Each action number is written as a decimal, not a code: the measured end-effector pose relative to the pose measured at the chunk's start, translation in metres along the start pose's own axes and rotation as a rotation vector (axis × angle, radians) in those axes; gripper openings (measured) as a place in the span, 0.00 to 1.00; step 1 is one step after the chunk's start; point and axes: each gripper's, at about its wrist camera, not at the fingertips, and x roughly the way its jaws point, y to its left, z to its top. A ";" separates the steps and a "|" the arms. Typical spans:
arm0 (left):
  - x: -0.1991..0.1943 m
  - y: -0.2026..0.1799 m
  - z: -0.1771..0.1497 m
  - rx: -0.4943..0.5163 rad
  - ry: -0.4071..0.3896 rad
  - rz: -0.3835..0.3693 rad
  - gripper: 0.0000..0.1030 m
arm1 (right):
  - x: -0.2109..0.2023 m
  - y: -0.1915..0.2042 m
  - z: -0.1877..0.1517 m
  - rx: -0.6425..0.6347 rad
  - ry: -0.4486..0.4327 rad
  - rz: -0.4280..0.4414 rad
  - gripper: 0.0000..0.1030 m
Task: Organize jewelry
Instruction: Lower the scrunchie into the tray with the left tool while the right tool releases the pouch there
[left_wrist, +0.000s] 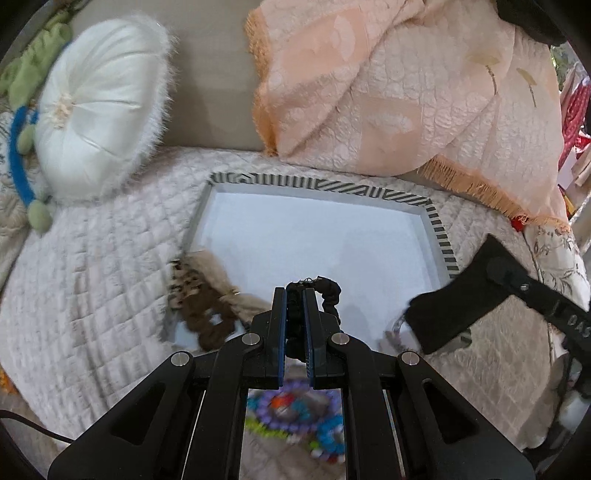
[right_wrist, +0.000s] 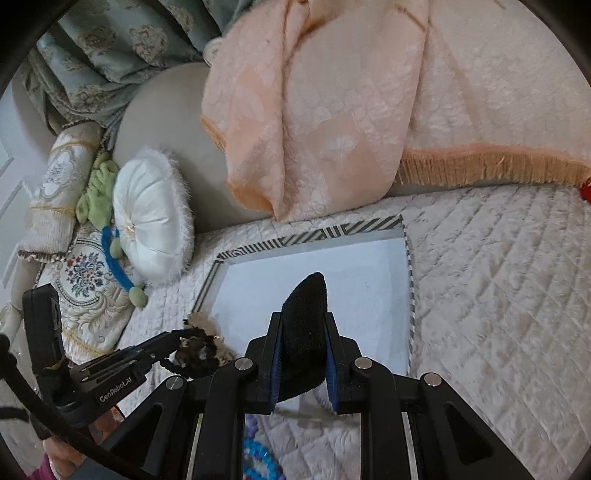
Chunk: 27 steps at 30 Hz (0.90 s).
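Left gripper (left_wrist: 295, 295) is clamped nearly closed on a black ruffled fabric scrunchie (left_wrist: 325, 295), which loops out past the fingertips over the white tray with the striped black-and-white rim (left_wrist: 441, 236). Right gripper (right_wrist: 303, 321) pinches a black fuzzy pointed pad (right_wrist: 306, 332), long axis upright along the fingers, tip poking beyond them. "GenRobot.AI" reads on the left gripper's side.

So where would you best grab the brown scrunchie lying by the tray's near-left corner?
Pinch one side of the brown scrunchie loop across its band, coming from above. It lies flat and soft beside the leopard-print one on the tray, so a top-down pinch on the free near edge looks easiest.
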 end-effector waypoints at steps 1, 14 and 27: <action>0.010 -0.001 0.003 -0.008 0.014 -0.016 0.07 | 0.010 -0.003 0.002 0.009 0.013 0.001 0.18; 0.080 0.015 -0.009 -0.043 0.126 0.063 0.07 | 0.080 -0.030 -0.009 -0.042 0.160 -0.192 0.25; 0.056 0.022 -0.023 -0.075 0.108 0.084 0.46 | 0.038 -0.012 -0.021 -0.134 0.111 -0.207 0.42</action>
